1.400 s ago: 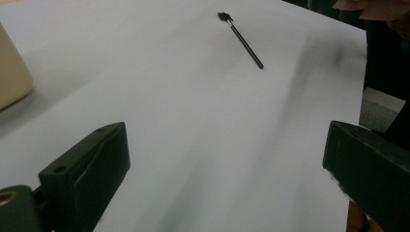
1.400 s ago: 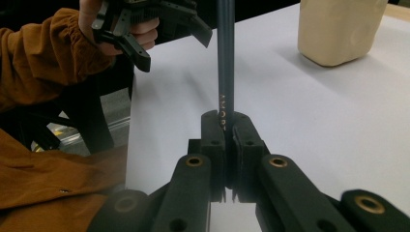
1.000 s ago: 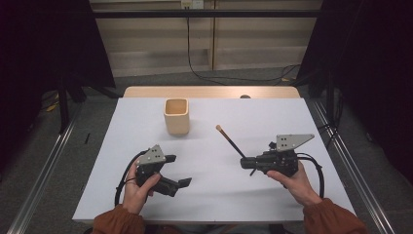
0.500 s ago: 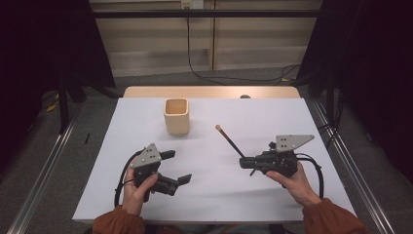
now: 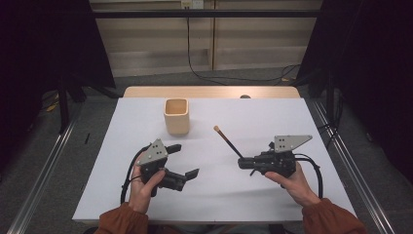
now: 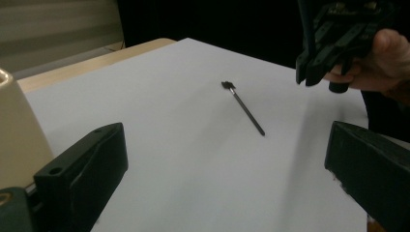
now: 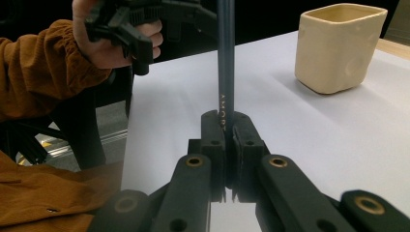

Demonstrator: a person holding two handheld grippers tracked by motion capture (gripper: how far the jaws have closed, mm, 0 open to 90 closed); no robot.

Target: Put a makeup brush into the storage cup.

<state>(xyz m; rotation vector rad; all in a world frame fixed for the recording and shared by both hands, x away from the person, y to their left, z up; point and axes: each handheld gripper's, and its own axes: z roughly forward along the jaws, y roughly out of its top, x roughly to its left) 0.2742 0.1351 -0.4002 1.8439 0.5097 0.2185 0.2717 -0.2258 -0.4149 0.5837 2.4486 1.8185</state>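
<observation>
A thin dark brush [image 5: 228, 143] with a tan tip slants up and to the left from my right gripper [image 5: 242, 162], low over the white table sheet [image 5: 272, 117]. In the right gripper view the right gripper [image 7: 226, 125] has its jaws shut on the brush's dark shaft [image 7: 225, 58]. A cream square cup [image 5: 176, 117] stands upright at the back middle, also seen as the cup [image 7: 338, 48] in that view. My left gripper [image 5: 186, 159] rests at the front left, open and holding nothing. From the left gripper [image 6: 227, 174] I see the brush [image 6: 246, 110] and the right gripper [image 6: 309, 72] beyond.
The white sheet covers a wooden table [image 5: 209, 91] with metal rails [image 5: 350, 161] along both sides. Cables trail on the floor [image 5: 229, 78] behind the table. The person's orange sleeves [image 5: 331, 219] come in at the front edge.
</observation>
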